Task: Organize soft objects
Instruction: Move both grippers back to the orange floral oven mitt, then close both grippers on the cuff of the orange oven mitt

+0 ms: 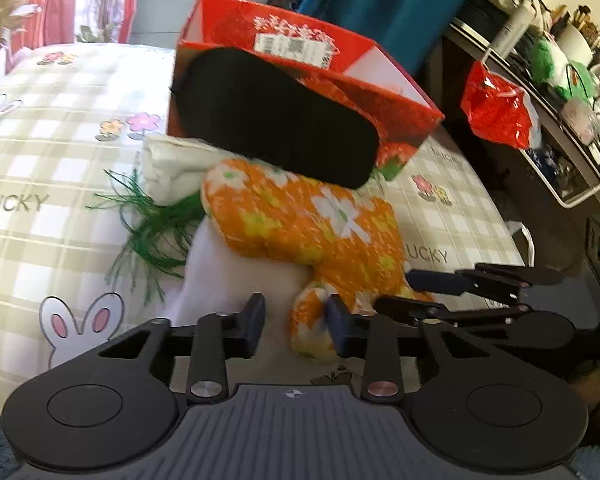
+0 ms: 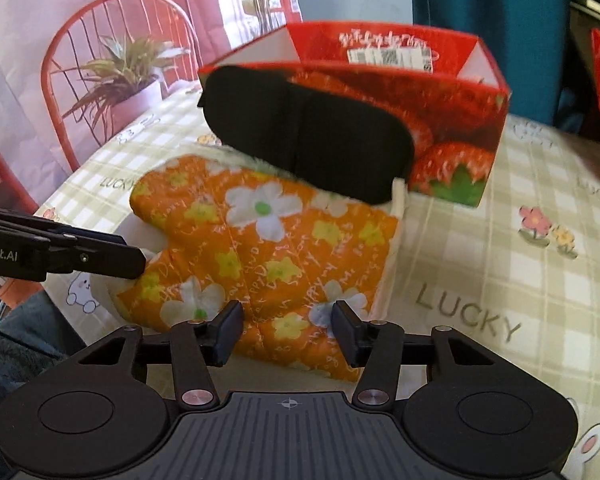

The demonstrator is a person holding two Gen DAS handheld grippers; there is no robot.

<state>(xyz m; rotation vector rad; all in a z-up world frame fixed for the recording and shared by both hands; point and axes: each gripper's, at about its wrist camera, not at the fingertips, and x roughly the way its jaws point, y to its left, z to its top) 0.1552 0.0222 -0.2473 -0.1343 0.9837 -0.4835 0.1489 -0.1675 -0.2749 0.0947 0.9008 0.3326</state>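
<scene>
An orange floral oven mitt lies on the checked tablecloth in front of a red strawberry box. A black eye mask leans against the box front, over the mitt's far end. A white cloth and a pale pouch with green tassels lie beside the mitt. My left gripper is open, its fingers around the mitt's thumb and the white cloth. My right gripper is open, its fingers astride the mitt's near edge.
The tablecloth has open room right of the mitt. A red bag and a cluttered shelf stand to the right. A red chair with a potted plant stands behind the table's left.
</scene>
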